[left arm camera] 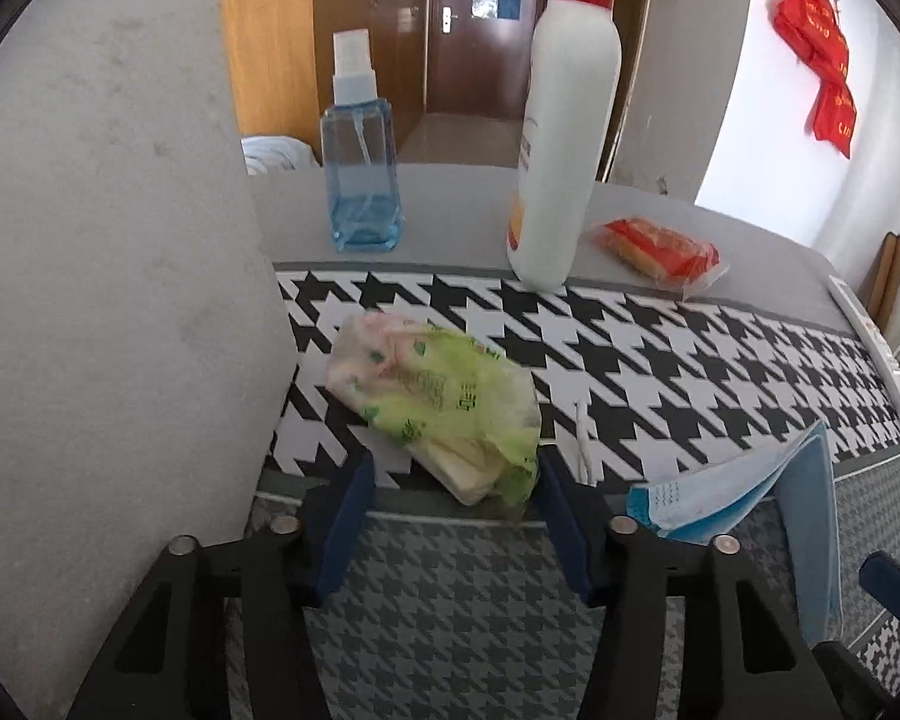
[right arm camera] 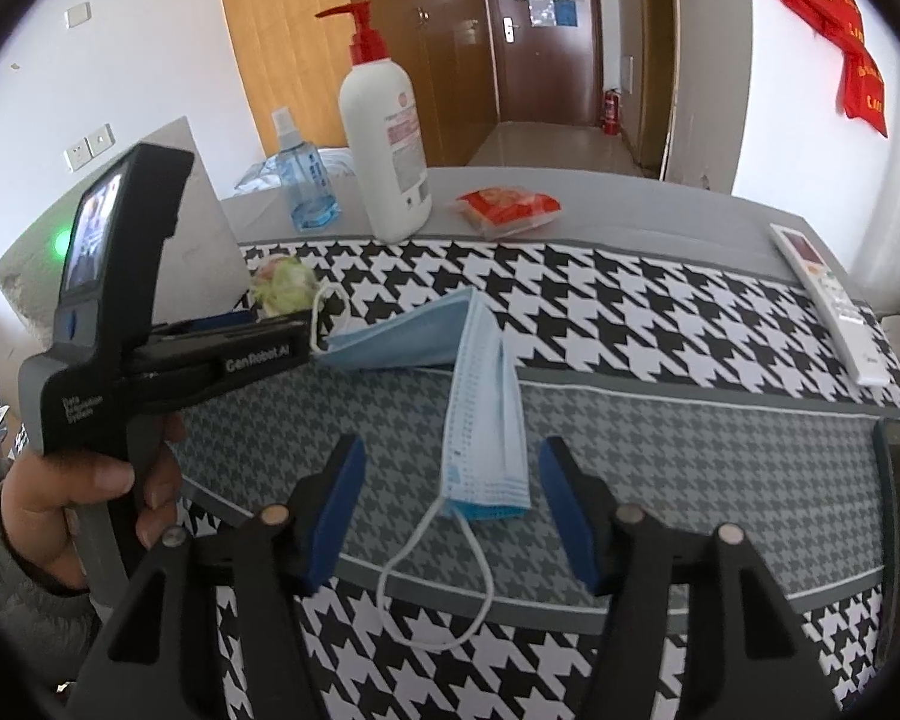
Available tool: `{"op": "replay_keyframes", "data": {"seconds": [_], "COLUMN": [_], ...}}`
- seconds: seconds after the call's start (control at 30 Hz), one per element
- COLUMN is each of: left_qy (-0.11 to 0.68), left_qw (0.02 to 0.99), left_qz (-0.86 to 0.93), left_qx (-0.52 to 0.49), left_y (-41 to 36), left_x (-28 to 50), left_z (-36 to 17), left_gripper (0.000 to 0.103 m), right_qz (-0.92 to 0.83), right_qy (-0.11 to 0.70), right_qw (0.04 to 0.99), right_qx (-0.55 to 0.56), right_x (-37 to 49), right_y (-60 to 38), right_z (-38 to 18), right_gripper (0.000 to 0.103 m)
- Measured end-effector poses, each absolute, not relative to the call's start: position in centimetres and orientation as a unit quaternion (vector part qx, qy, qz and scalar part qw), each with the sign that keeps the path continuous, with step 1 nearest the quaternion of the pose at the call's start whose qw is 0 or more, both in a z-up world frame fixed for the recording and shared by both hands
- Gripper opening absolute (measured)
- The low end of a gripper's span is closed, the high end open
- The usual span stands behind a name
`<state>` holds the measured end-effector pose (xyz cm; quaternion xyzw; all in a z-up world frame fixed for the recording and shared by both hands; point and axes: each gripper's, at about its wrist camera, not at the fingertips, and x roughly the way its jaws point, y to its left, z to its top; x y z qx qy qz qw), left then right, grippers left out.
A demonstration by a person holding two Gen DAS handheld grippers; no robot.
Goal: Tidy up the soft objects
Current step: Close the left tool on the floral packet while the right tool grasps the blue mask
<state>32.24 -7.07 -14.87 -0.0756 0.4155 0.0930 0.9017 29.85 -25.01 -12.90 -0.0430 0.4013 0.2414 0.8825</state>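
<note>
Blue face mask lies lengthwise between our spread right claw, untouched; left claw, likewise spread, brackets the tissue pack.

On the table stand two bottles, one blue spray bottle and one white pump bottle, beside two tissue packs, green and red, one face mask and one remote.

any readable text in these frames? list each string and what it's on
"GenRobot.AI": side of the left gripper body.
"Data ... System": its grey handle, middle word blurred.
Green print on tissue pack: unreadable.
Pink label on pump bottle: too small.
Gold characters on red hanging: blurred.
Blue mask: no text, only embossed dots.
</note>
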Motion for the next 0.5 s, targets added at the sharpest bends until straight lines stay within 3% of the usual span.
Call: {"op": "replay_keyframes", "data": {"seconds": [0.07, 0.2, 0.27, 0.5], "left_qy": [0.414, 0.41, 0.409, 0.398], "left_qw": [0.902, 0.903, 0.903, 0.909], "left_qz": [0.093, 0.093, 0.088, 0.08], "left_qx": [-0.077, -0.087, -0.094, -0.096], "left_y": [-6.8, -6.4, -6.2, -6.0], "left_x": [32.3, 32.0, 32.1, 31.2], "left_z": [-14.8, -14.8, -14.9, -14.3], "left_gripper": [0.04, 0.028, 0.02, 0.014], "right_qz": [0.241, 0.24, 0.241, 0.239], "right_qy": [0.404, 0.408, 0.409, 0.419], "right_qw": [0.881, 0.88, 0.879, 0.875], "right_qx": [-0.044, -0.044, -0.045, -0.054], "right_x": [30.0, 30.3, 30.4, 30.8], "right_y": [-24.9, -24.8, -24.7, -24.2], "right_z": [-13.1, -13.3, -13.4, -13.9], "right_gripper": [0.065, 0.064, 0.054, 0.04]}}
